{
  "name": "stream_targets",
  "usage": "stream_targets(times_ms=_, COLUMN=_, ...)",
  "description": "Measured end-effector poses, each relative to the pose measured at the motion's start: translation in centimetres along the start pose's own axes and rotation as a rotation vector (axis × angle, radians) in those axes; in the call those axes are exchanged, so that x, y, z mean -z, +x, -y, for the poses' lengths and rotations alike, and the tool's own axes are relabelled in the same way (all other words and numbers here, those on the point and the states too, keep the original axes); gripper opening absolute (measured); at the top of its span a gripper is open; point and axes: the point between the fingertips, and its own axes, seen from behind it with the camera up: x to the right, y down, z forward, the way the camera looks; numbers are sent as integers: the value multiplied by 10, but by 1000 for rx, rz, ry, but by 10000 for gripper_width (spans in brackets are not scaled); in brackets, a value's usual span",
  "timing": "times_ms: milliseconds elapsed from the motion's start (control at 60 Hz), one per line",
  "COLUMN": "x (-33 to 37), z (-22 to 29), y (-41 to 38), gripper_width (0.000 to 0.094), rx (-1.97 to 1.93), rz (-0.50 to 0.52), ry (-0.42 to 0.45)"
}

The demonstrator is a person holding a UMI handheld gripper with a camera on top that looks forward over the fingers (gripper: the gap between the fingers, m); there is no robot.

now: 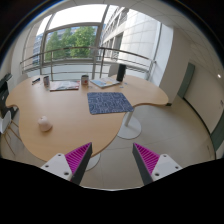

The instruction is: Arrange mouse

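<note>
The table (60, 125) is a broad, curved slab of pale wood, smooth and matte, with a rounded near edge that sweeps from the left round toward the gripper (113, 160). Its right side bulges out in a lobe and rests on a white pedestal leg (131, 125) standing on the light floor (180, 135). Most of the tabletop in front of the gripper lies bare, so there is wide room between the near edge and the things farther back. To the right of the table the floor runs open toward a pale wall.

The gripper hangs above the near edge of the table with its fingers spread wide apart, holding nothing and touching nothing. The magenta pads (77, 158) on the inner faces show a ribbed surface.

The mouse (44, 125) sits alone on the left part of the table, well ahead of the left finger and far from the other items; it looks small, rounded and light-coloured. Beyond it, near the middle of the table, lies a rectangular mouse mat (109, 102), dark blue with a woven or speckled look, lying flat. Past the mat a laptop (107, 82) stands open, and some papers (63, 86) lie to its left. Behind the table a railing (100, 55) runs before large windows.
</note>
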Motion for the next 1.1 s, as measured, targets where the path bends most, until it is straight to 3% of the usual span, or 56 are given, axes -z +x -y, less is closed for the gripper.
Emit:
stream_targets(times_ms=117, x=8, z=-19, y=-8, gripper_width=849, rx=27, rz=-2, ry=-66)
stream_targets(times_ms=200, x=0, z=-61, y=-89, gripper_width=851, rx=19, rz=30, ry=-94)
stream_targets(times_ms=350, x=-22, z=-70, y=-191, gripper_width=852, rx=14, rz=127, ry=-83)
stream_targets(times_ms=483, x=-63, z=-52, y=-269, gripper_width=851, rx=14, rz=213, ry=-54)
stream_targets(times_ms=650, x=-116, z=-25, y=-325, gripper_width=850, rx=70, rz=243, ry=-17)
stream_targets(times_ms=800, x=-155, z=-5, y=-345, gripper_width=848, rx=136, rz=209, ry=13)
stream_targets(times_ms=1100, x=-202, z=37, y=-371, gripper_width=808, rx=90, rz=248, ry=40)
